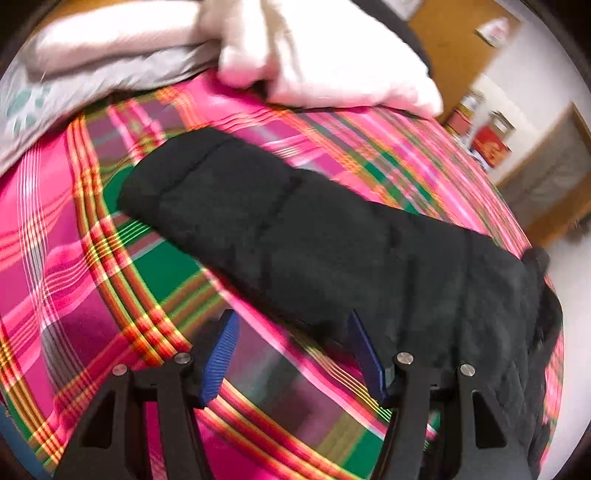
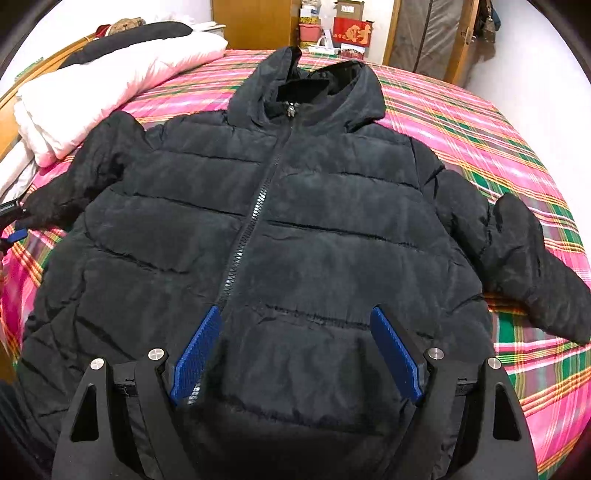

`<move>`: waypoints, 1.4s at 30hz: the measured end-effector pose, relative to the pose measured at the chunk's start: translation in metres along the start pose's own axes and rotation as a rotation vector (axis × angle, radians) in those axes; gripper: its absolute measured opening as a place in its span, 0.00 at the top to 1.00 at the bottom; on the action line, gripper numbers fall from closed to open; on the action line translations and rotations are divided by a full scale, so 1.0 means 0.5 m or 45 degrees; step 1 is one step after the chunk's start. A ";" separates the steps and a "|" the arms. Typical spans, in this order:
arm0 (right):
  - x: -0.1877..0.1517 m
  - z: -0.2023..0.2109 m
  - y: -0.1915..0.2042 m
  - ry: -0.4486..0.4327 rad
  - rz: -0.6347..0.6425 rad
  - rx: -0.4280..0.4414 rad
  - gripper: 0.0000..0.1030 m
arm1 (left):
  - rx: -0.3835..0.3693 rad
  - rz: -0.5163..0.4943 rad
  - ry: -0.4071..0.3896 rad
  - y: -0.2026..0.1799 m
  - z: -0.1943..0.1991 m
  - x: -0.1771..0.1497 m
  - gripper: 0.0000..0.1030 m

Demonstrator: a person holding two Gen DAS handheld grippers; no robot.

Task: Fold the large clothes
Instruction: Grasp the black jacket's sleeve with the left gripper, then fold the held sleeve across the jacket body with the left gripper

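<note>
A black hooded puffer jacket [image 2: 288, 229] lies face up, zipped, spread flat on a pink plaid bedspread [image 2: 480, 122]. Its hood [image 2: 314, 81] points to the far side and both sleeves stick out sideways. My right gripper [image 2: 295, 347] is open and empty, hovering over the jacket's lower front by the zipper. In the left wrist view one black sleeve [image 1: 295, 229] stretches across the bedspread [image 1: 74, 258]. My left gripper [image 1: 291, 354] is open and empty just short of that sleeve's near edge. The left gripper's tip [image 2: 13, 232] shows at the far left of the right wrist view beside the sleeve cuff.
A white and pink folded duvet [image 2: 92, 99] lies at the bed's far left, also in the left wrist view [image 1: 314, 55]. A wooden headboard [image 2: 7, 103] runs along the left. Red boxes [image 2: 351, 31], a wooden cabinet [image 2: 255, 22] and a door stand beyond the bed.
</note>
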State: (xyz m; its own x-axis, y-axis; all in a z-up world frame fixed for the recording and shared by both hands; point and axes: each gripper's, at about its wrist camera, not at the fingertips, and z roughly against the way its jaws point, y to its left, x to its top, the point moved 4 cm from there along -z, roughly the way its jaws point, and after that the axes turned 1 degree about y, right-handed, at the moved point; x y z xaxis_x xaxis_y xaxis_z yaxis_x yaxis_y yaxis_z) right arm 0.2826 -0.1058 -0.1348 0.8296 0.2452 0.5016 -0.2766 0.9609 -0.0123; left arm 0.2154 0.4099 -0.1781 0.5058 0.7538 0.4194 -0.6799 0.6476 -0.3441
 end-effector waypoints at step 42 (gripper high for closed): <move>-0.127 0.066 -0.230 0.004 -0.328 -0.086 0.19 | -0.805 -0.797 -0.006 -0.714 0.213 -0.253 0.90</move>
State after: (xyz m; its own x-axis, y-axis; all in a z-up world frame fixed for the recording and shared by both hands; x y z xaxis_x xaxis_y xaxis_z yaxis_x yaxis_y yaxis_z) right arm 0.2456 -0.2359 -0.1368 0.8701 -0.0082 0.4928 -0.0232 0.9981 0.0577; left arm 0.3376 0.0715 -0.0191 0.6830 0.2414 0.6893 0.1417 0.8821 -0.4493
